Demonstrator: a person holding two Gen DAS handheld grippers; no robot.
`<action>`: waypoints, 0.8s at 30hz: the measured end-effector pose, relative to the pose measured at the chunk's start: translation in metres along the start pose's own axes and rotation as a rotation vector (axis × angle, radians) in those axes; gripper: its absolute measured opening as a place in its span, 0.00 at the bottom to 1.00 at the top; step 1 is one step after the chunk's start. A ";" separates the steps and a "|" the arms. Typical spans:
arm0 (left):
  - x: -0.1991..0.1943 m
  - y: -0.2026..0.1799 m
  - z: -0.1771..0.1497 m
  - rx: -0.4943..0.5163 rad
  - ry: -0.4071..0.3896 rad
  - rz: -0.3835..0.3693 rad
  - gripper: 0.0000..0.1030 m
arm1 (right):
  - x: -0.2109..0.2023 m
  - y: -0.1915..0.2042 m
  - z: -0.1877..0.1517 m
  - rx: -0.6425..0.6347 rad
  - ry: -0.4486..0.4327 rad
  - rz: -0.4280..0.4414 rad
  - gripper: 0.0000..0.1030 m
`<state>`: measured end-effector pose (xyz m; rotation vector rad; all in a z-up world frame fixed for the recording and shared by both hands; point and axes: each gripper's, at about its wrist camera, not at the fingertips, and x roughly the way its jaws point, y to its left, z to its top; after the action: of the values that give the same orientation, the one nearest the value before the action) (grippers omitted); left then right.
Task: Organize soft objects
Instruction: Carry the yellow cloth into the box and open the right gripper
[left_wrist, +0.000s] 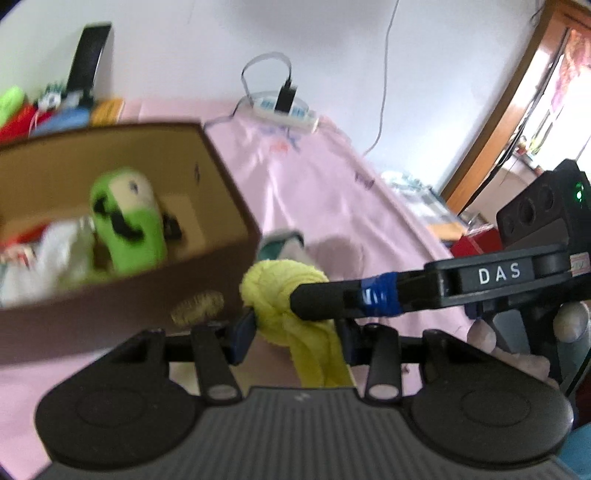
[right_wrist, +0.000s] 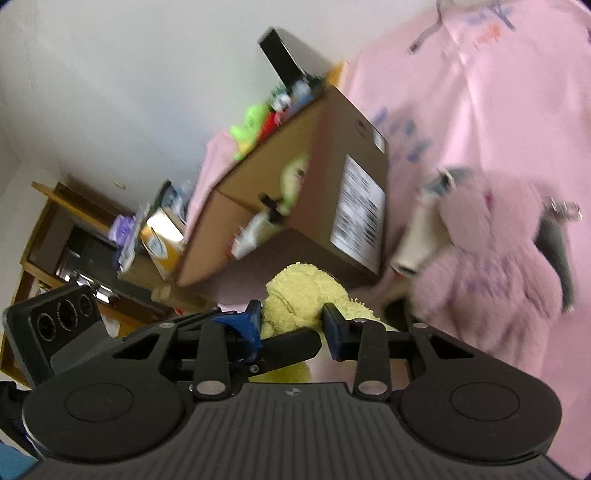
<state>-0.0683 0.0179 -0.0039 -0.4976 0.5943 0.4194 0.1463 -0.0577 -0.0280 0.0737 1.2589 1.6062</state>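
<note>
Closest to me, my left gripper (left_wrist: 295, 325) had its fingers pinching a knotted yellow towel (left_wrist: 284, 291), and my right gripper (right_wrist: 291, 317) had its fingers closed on the same yellow cloth from the side; one dark right finger (left_wrist: 325, 295) lay across the knot in the left view. The towel hung just in front of the cardboard box (left_wrist: 207, 155), at its near corner, above the pink sheet (left_wrist: 325, 192) that covered the table. Inside the box stood a green plush with a black moustache (left_wrist: 125, 221), with something white beside it that I could not identify through the blur. To the right of the box, a fluffy pink soft toy (right_wrist: 491, 266) lay on the sheet. Behind the box, more bright soft things (left_wrist: 22, 110) were heaped against the white wall (left_wrist: 184, 44). Farther along the sheet from the box, a white power strip (left_wrist: 284, 110) carried a black plug, its cable running up the wall. A wooden door frame (left_wrist: 517, 110) stood at the far right, and wooden shelving (right_wrist: 66, 229) left of the box.
</note>
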 end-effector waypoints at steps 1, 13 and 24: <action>-0.006 0.002 0.004 0.006 -0.020 -0.007 0.40 | -0.001 0.007 0.003 -0.014 -0.020 0.008 0.18; -0.037 0.045 0.046 0.037 -0.147 -0.027 0.40 | 0.026 0.056 0.039 -0.119 -0.184 0.023 0.18; 0.013 0.085 0.050 -0.026 -0.042 -0.054 0.40 | 0.062 0.051 0.040 -0.133 -0.225 -0.171 0.18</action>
<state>-0.0800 0.1164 -0.0030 -0.5273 0.5347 0.3861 0.1076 0.0201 -0.0040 0.0598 0.9579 1.4845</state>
